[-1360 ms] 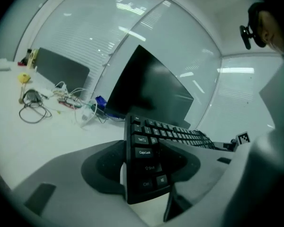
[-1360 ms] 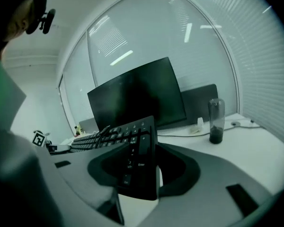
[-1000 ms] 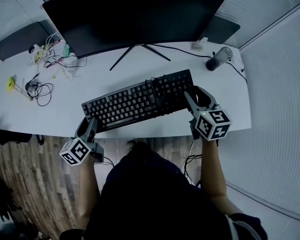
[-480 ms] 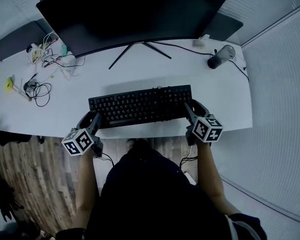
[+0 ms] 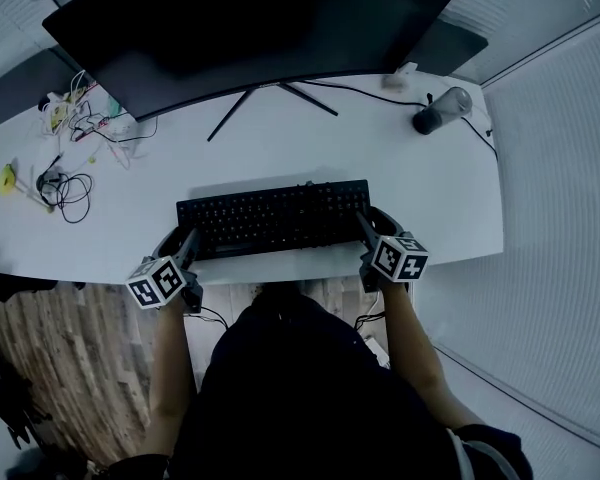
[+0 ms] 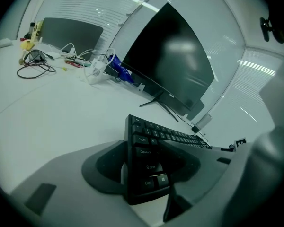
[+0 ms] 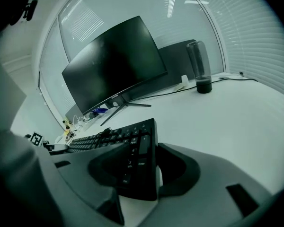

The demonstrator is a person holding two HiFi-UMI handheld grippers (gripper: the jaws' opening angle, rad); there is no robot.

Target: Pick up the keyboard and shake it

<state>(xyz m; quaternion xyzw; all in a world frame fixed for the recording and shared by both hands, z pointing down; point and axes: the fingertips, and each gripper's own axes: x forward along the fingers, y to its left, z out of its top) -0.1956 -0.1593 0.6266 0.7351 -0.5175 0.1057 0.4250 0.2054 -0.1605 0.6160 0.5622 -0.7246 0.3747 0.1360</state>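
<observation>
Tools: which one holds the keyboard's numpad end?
The right tool: numpad Enter sits between its jaws. The left tool holds the keyboard by Caps Lock.

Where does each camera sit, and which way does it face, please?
Head view: on the person's head, facing steeply down at desk, keyboard, monitor; forearms, torso, left gripper, right gripper show.
Left gripper view: on the left gripper, facing along its jaws, clamped on the keyboard's left end, toward the monitor.
Right gripper view: likewise on the right gripper; its jaws clamp the keyboard's right end.
Shared: all three show keyboard and monitor.
</observation>
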